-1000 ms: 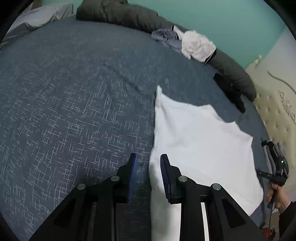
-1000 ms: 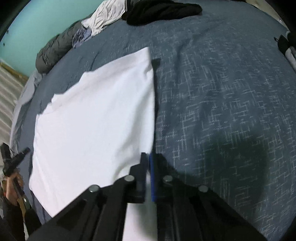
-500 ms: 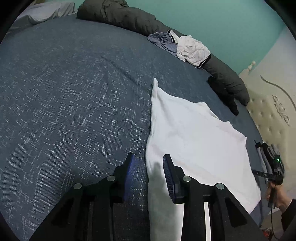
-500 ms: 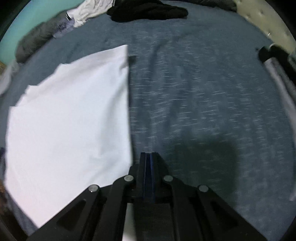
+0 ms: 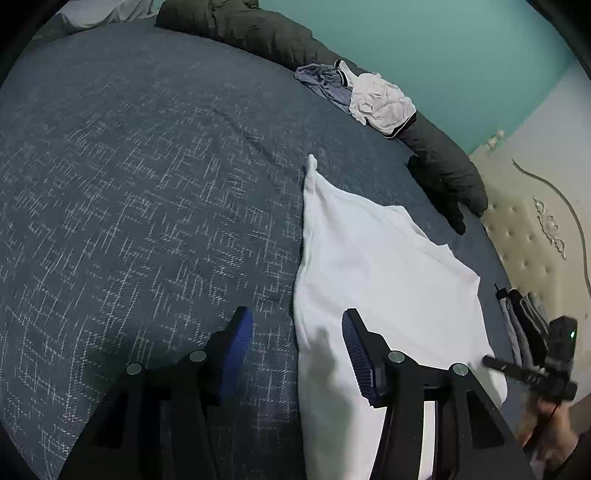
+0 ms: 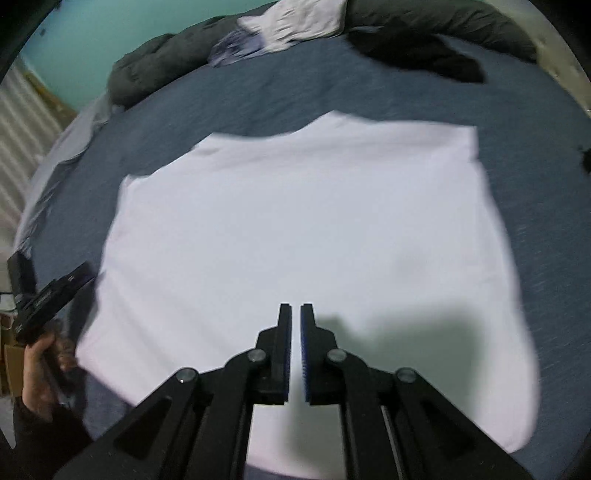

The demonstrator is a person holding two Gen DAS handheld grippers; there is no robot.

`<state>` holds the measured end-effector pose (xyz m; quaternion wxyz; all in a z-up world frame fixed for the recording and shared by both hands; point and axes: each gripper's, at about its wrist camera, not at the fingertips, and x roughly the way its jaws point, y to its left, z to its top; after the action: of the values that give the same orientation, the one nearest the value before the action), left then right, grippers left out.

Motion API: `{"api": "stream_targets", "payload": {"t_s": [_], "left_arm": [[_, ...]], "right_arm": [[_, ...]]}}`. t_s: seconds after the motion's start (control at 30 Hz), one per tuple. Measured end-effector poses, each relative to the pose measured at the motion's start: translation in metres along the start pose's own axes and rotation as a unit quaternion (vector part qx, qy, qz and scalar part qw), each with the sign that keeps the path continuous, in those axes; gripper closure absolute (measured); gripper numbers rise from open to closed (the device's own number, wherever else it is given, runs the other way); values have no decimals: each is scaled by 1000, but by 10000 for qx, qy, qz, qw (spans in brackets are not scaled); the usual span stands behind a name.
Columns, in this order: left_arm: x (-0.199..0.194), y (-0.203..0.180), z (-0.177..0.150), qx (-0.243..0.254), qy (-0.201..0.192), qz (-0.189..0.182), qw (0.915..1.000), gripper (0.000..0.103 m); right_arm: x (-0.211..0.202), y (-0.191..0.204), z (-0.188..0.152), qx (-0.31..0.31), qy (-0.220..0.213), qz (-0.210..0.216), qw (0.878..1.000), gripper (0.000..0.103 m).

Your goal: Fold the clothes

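On the blue bed [image 5: 147, 206], left gripper [image 5: 297, 332] jaws opening, straddling white shirt [image 5: 369, 280] folded edge, nothing pinched. Right view: right gripper [image 6: 295, 332] together, empty above shirt middle; re-grip hem corners evenly.

**Open bed to one side, clutter along the far edge**

Beside the white garment [image 5: 388, 280] the blue bedspread [image 5: 147, 192] lies bare and wide, free for a tool to pass. Along the far edge a dark rolled duvet [image 5: 258, 33] forms a barrier, with a crumpled clothes heap [image 5: 369, 96] on it. A black garment [image 5: 443, 192] lies near the white garment's far corner.
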<state>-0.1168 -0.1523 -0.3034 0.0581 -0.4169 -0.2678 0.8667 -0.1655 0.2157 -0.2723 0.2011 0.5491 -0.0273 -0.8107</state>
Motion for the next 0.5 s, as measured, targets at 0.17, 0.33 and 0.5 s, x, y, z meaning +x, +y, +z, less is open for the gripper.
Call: {"api": "stream_targets", "payload": {"t_s": [0.17, 0.33, 0.5], "left_arm": [[-9, 9, -3, -81, -33, -46, 10000, 48], [-13, 17, -5, -243, -49, -120, 9996, 47], [-18, 17, -8, -209, -61, -75, 9997, 46]], "right_arm": [[34, 30, -23, -41, 288, -63, 9996, 99], [60, 37, -37, -253, 385, -375, 9982, 100], [57, 40, -37, -249, 405, -474, 9977, 101]]}}
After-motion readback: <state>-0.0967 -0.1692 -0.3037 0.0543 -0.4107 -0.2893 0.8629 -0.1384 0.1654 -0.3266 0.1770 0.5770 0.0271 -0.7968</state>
